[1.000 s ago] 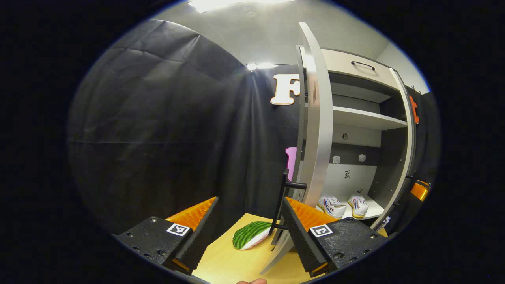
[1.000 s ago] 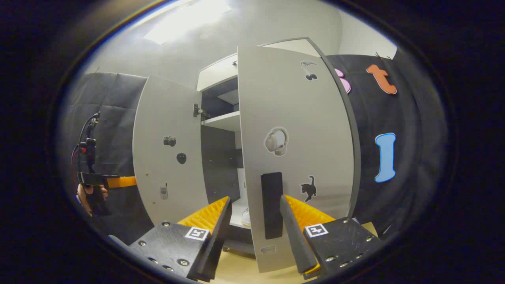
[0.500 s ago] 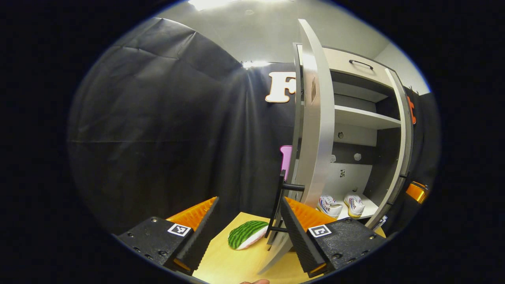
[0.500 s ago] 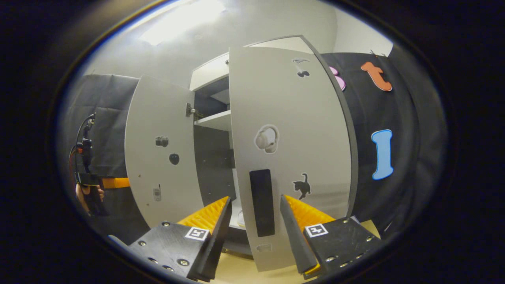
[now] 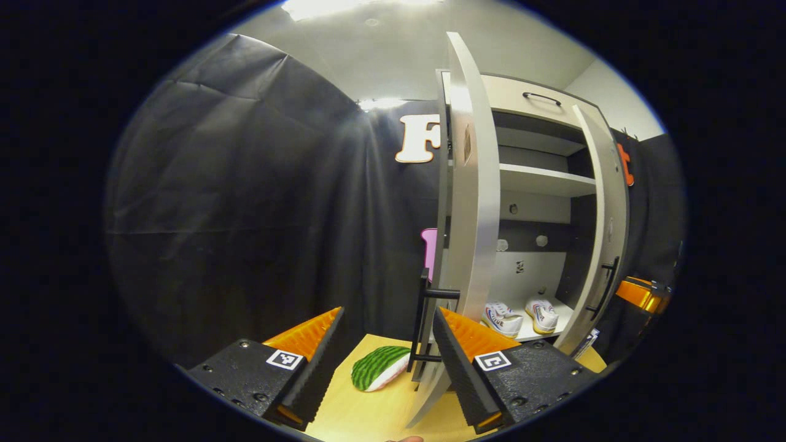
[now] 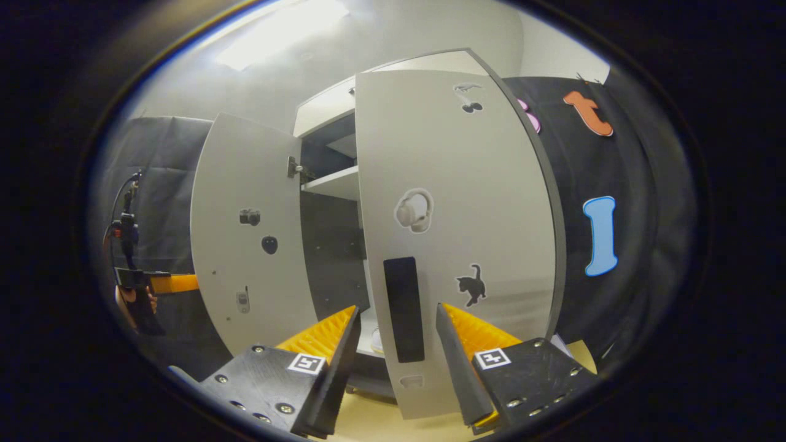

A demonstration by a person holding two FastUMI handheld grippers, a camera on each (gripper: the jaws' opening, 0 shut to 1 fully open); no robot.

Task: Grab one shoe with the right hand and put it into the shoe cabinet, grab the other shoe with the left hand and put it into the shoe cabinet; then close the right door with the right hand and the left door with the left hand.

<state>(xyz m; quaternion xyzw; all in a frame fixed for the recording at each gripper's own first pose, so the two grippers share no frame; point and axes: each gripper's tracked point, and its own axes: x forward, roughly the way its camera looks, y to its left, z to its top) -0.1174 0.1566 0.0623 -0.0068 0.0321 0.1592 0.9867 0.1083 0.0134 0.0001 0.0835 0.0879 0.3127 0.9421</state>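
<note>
Swinging inward since a second ago, the right door (image 6: 454,233) now covers more of the shoe cabinet (image 5: 540,184), its flat pale panel carrying small stickers and a dark rectangular handle (image 6: 403,310). Both white shoes (image 5: 519,314) sit side by side on the cabinet's bottom shelf. At the cabinet's left door (image 5: 470,202) the left gripper (image 5: 387,347) is spread wide, ridged fingers either side of that door's thin black bar handle (image 5: 424,325). The right gripper (image 6: 396,353) gapes before the right door. A watermelon-patterned cushion (image 5: 379,366) lies on the smooth wooden tabletop (image 5: 362,411) beside the cabinet.
</note>
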